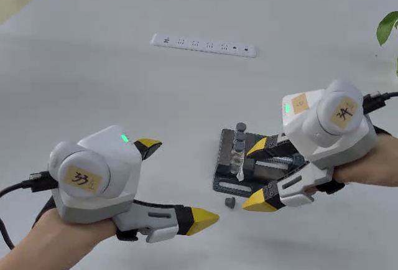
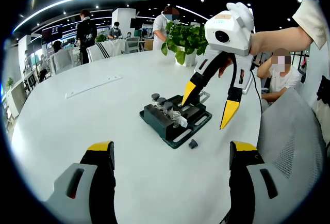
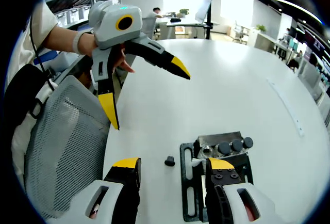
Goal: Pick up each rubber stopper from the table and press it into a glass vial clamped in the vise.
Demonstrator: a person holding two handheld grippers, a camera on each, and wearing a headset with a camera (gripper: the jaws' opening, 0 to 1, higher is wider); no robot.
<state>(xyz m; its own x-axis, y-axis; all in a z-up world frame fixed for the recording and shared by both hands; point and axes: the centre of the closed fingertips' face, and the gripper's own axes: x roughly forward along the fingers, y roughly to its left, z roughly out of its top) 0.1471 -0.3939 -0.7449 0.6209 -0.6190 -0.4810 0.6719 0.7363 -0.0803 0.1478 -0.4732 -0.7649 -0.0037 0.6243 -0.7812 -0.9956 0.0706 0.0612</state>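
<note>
**A:** Grippers first. Find the left gripper (image 1: 180, 183) at near left above the table (image 1: 93, 96), jaws spread wide, clasping nothing. Find the right gripper (image 1: 254, 178) gaping empty too, with one jaw above the vise (image 1: 224, 172) and the other off its near edge.

**B:** Agree. And the loose rubber stopper (image 1: 229, 203)?

**A:** Lies on the tabletop just beside the vise's near edge, close to the right gripper's lower yellow tip. Looks small, dark grey and matte, a stubby plug shape.

**B:** Clamped glass?

**A:** Stands upright in a row between dark metal blocks: clear glass vials (image 1: 238, 153), three topped with round grey stoppers, the near-end one apparently bare.

**B:** Anything further out?

**A:** Spot a long, flat white power strip (image 1: 204, 45) far across the smooth pale-grey surface.
</note>
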